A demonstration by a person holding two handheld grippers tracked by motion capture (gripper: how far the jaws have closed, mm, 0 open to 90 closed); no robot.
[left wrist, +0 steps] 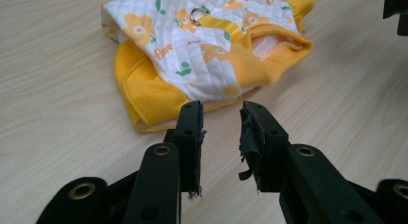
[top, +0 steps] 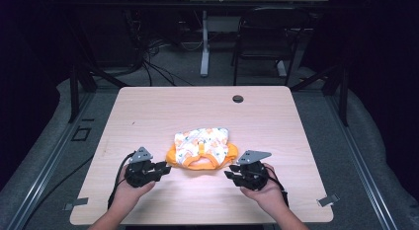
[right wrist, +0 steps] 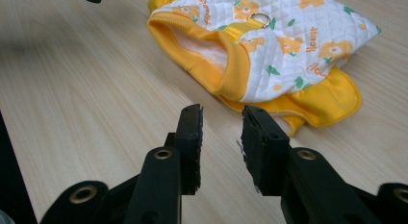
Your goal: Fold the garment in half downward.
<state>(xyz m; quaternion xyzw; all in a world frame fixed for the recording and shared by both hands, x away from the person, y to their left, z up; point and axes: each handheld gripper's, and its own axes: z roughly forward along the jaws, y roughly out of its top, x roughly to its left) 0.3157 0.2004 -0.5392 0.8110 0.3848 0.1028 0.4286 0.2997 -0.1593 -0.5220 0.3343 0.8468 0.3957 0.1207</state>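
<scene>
Both tongs, left (top: 164,169) and right (top: 230,172), parted, flank the vest (top: 201,148).

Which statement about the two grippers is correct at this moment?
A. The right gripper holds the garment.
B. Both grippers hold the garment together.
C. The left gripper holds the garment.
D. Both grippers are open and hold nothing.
D: the left gripper and the right gripper each show a gap between the jaws with bare table in it, and the garment lies flat between them, ungripped.
</scene>
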